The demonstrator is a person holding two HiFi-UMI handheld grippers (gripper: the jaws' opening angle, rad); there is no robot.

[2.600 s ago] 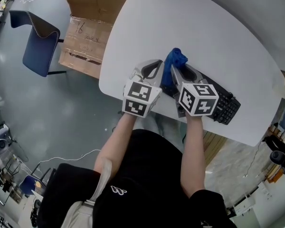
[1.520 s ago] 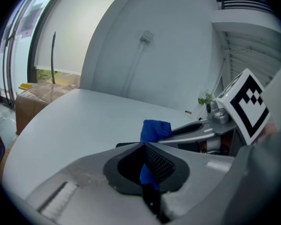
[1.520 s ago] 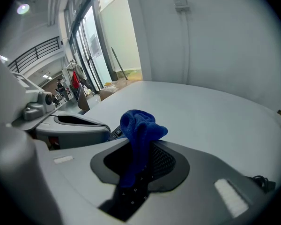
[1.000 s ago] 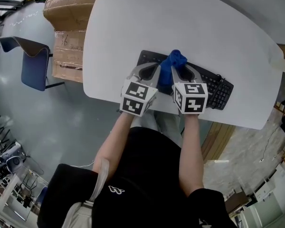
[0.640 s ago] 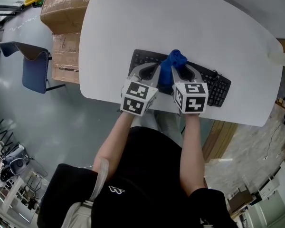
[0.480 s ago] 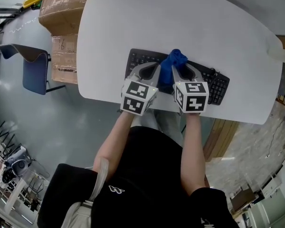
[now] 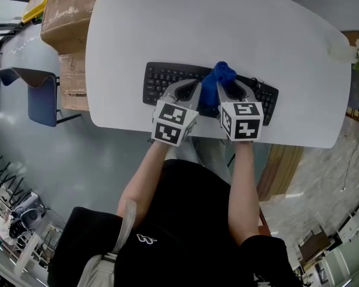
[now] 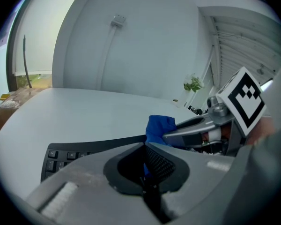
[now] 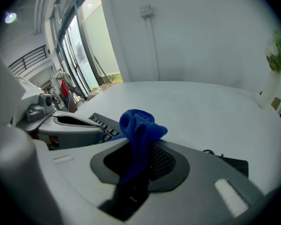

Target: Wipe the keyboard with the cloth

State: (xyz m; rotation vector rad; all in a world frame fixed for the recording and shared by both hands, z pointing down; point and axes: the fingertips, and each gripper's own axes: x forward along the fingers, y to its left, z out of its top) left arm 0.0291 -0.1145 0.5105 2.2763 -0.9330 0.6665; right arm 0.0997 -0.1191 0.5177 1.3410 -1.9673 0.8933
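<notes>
Head view, from the left: brown cardboard boxes (image 7: 63, 17), two as far as I can tell, and one blue chair (image 7: 33, 94) stand on the floor beside one white rounded desk (image 7: 227, 28). One black computer keyboard (image 7: 167, 79) lies near the desk's front edge. Over its middle sits the left gripper (image 7: 190, 88); in the left gripper view its jaws meet, with nothing plainly caught between them. Just beside it rises the one bunched blue cloth (image 7: 219, 78), pinched in the closed jaws of the right gripper (image 7: 230, 88). The right gripper view shows its tuft (image 9: 138, 123) sticking up out of the jaws over the keys. That makes two grippers.

I judge the wipe to be under way, with the cloth held against the keyboard's right-of-middle keys. The next move calls for dragging the cloth along the key rows under light pressure, with the left gripper steadying the board.
</notes>
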